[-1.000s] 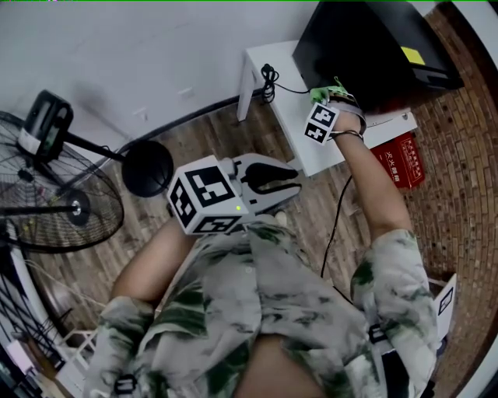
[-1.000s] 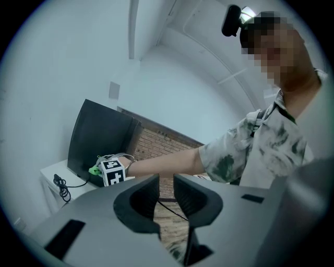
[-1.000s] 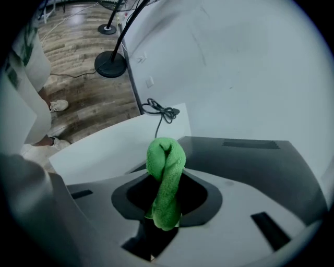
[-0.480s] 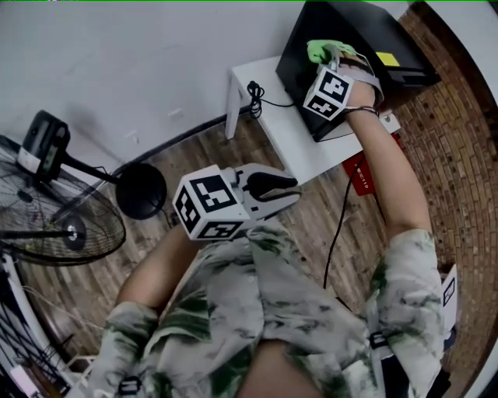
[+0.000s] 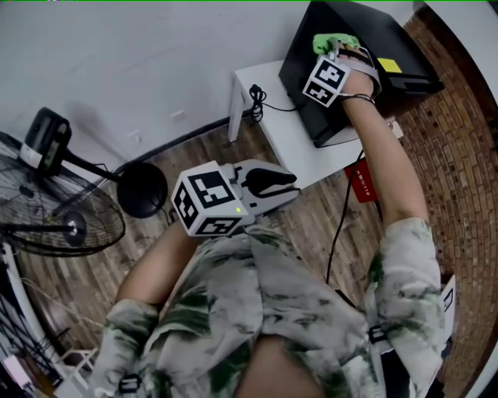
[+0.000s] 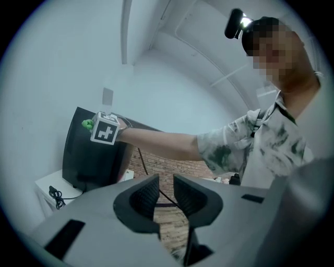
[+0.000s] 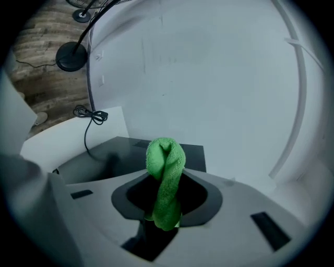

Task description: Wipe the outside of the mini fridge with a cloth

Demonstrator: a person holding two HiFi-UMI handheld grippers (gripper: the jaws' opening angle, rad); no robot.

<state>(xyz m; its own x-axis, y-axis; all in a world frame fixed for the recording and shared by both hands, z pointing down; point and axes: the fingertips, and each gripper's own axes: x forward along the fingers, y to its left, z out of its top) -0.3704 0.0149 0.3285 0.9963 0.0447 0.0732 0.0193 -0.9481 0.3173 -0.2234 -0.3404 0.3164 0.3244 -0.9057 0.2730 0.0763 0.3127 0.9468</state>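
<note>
**A:** Is the cloth (image 5: 331,43) touching the mini fridge (image 5: 405,35)? I can't tell from the head view. The cube and hand (image 5: 356,78) cover the right gripper (image 5: 336,53) tips.

**B:** Same here. In the right gripper view the cloth's lower end sinks out of sight btwn the jaws, and the gripper body blocks the fridge front.

**A:** Fridge's far end is cut by the top edge. Yellow sticker (image 5: 391,65) and red box (image 5: 360,180): print too small for me to read. Box is partly behind the forearm (image 5: 385,163).

**B:** And the fan (image 5: 47,221) is clipped at left.

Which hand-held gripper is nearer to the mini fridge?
Right. The right hand-held gripper with the cloth is over the mini fridge; the left hand-held gripper is by the person's chest.
</note>
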